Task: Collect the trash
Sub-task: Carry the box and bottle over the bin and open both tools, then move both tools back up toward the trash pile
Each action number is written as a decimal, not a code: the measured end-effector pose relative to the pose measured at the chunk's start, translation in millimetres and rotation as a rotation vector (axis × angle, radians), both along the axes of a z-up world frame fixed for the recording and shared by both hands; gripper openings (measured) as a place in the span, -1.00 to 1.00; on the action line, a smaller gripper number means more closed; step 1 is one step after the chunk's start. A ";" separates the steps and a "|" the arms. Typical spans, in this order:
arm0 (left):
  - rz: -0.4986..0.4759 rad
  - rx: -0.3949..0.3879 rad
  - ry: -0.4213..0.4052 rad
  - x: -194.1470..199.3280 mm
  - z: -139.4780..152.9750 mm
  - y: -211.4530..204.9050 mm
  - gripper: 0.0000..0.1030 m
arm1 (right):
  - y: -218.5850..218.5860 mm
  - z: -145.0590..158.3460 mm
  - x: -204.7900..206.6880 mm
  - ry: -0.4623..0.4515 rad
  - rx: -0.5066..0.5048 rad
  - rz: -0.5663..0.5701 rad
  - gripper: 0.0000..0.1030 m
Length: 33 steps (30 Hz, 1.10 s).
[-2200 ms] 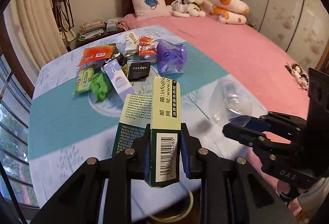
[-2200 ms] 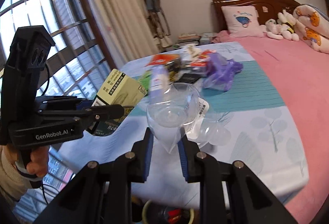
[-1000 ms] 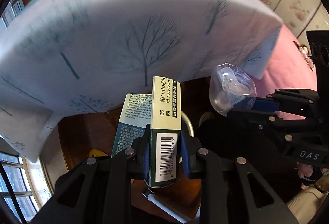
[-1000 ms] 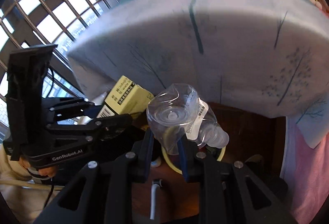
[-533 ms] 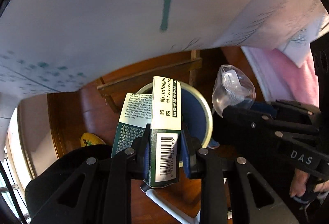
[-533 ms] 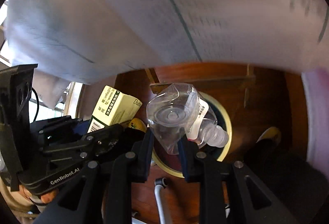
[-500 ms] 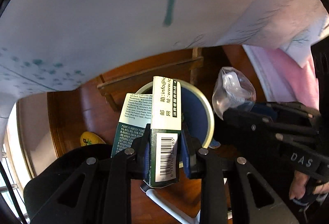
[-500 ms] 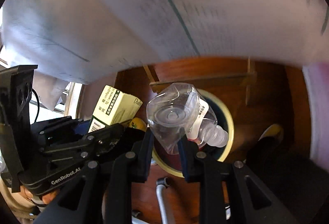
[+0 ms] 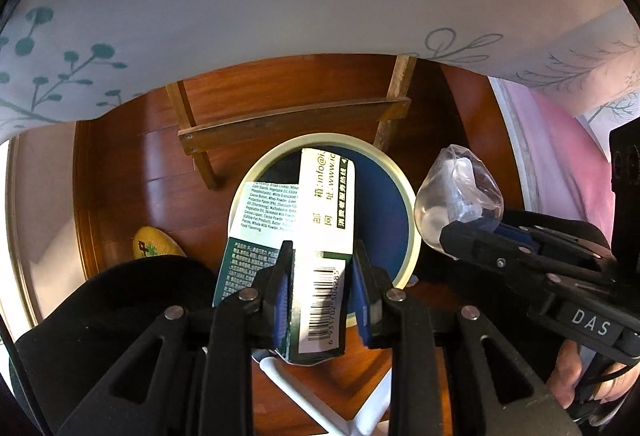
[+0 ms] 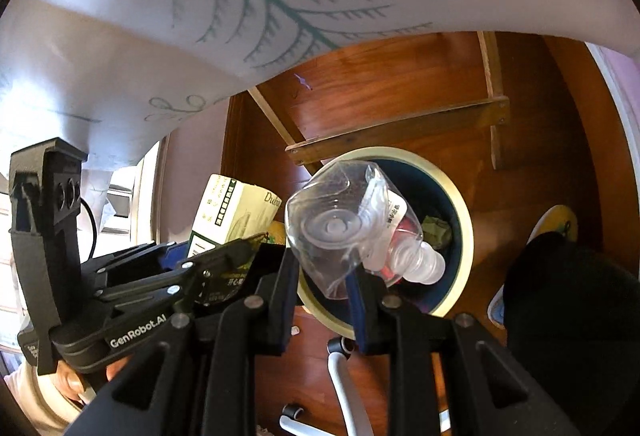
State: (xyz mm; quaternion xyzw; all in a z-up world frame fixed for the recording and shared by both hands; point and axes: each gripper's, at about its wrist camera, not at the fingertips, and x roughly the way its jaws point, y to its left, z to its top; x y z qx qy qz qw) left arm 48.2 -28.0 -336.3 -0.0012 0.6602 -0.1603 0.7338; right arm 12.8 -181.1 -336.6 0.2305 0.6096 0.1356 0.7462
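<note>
My left gripper [image 9: 322, 256] is shut on a green and cream carton [image 9: 320, 228] with a barcode, held right above the round bin [image 9: 404, 196] on the wooden floor. The bin has a cream rim and a dark blue inside. My right gripper [image 10: 324, 268] is shut on a crushed clear plastic bottle [image 10: 344, 232], which hangs over the same bin [image 10: 466, 236]; some trash lies in its bottom. In the left wrist view the right gripper [image 9: 452, 236] with the bottle [image 9: 456, 196] sits beside the bin's right rim. The right wrist view shows the left gripper [image 10: 248, 248] with the carton [image 10: 228, 212] to the left.
The tablecloth's hanging edge [image 9: 280, 16] fills the top of both views. Below it runs the table's wooden crossbar [image 9: 292, 124]. A yellow slipper [image 9: 154, 244] lies left of the bin, and dark trousers [image 10: 568, 308] stand at the right. White tubes [image 10: 348, 388] lie on the floor below the grippers.
Both grippers have sunk from the table's edge toward the floor and tipped downward. The bin has come into view below them and grown larger. Both grips are unchanged.
</note>
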 end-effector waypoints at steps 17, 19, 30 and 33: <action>0.043 0.079 -0.028 -4.6 -5.8 5.8 0.58 | -0.7 -15.4 5.1 0.045 -0.139 -0.011 -0.14; 0.041 0.084 -0.038 -5.1 -3.6 4.8 0.59 | 0.5 -15.9 4.7 0.044 -0.148 -0.005 -0.14; 0.059 0.067 -0.083 -7.1 12.8 8.4 0.59 | 6.4 -5.6 1.3 0.002 -0.180 0.013 -0.14; 0.056 0.059 -0.093 -9.9 19.3 7.5 0.59 | 5.9 -1.3 -0.5 -0.010 -0.183 0.014 -0.14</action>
